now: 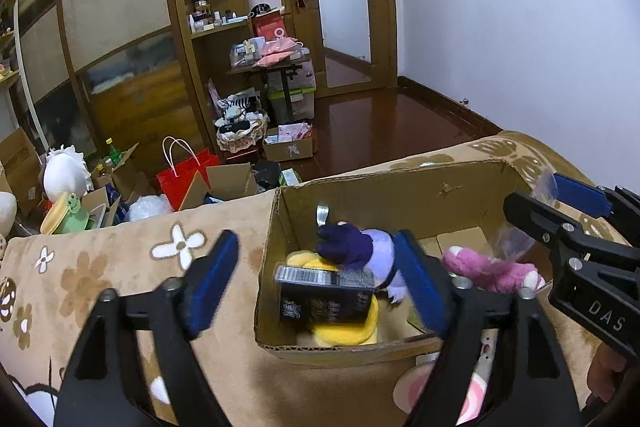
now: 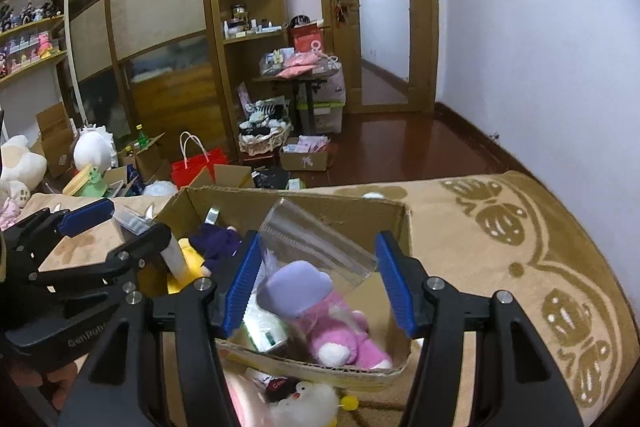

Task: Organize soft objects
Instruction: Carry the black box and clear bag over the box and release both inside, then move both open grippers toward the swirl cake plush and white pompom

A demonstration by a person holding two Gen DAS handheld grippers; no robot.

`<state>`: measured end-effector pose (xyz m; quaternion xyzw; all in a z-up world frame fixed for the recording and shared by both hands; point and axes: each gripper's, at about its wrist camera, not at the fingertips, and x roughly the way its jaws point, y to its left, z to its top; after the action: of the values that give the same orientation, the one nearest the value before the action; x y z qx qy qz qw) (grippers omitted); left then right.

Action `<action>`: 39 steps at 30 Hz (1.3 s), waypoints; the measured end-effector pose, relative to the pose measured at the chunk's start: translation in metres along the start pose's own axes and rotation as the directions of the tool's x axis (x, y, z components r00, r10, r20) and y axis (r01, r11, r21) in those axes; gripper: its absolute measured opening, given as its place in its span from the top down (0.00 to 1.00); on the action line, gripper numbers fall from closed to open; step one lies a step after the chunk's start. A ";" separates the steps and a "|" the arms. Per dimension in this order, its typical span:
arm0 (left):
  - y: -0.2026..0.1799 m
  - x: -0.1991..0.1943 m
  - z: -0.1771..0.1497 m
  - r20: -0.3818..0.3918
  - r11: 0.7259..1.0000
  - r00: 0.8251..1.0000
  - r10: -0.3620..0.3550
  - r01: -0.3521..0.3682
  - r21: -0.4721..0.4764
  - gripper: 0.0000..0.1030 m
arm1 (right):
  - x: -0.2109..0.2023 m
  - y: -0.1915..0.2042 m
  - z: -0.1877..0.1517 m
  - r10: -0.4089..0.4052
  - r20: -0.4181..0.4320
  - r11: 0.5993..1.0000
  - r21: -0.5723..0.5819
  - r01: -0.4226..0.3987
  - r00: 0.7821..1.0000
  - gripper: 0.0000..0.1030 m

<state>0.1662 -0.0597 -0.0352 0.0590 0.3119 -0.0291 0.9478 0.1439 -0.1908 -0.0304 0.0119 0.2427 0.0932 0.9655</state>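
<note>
An open cardboard box (image 1: 400,187) (image 2: 304,205) sits on a beige patterned blanket. It holds a pink plush (image 1: 492,269) (image 2: 340,331), a purple plush (image 1: 356,247) (image 2: 216,241), a yellow plush (image 1: 344,333) (image 2: 188,259), a dark packet (image 1: 324,297) and a clear plastic bag (image 2: 316,243). My left gripper (image 1: 320,279) is open above the box's left side, with the dark packet between its fingers and no grip on it. My right gripper (image 2: 320,283) is open over the box, above the pink plush and the bag. Each gripper shows in the other's view.
A white and pink plush (image 2: 304,401) lies on the blanket in front of the box. Beyond the bed, the floor holds a red bag (image 1: 188,175), open cartons, a basket (image 1: 240,135) and a small loaded table (image 1: 276,63). A wardrobe and door stand behind.
</note>
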 end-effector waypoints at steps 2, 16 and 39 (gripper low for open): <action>0.000 -0.002 -0.001 -0.001 1.000 1.000 0.002 -0.002 0.012 0.17 | 0.002 -0.001 -0.001 0.010 -0.009 1.000 0.007 -0.010 1.000 0.39; 0.006 -0.032 -0.014 0.000 0.999 0.999 0.039 -0.039 0.016 0.07 | -0.022 -0.006 0.006 0.002 0.035 1.000 0.027 -0.003 0.999 0.05; -0.007 -0.094 -0.049 -0.052 0.999 0.999 -0.016 0.018 0.040 0.03 | -0.077 -0.014 -0.012 0.010 -0.022 0.995 0.098 -0.007 1.000 0.00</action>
<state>0.0616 -0.0589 -0.0188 0.0765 0.3363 -0.0420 0.9377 0.0738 -0.2194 -0.0062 0.0589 0.2579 0.0854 0.9606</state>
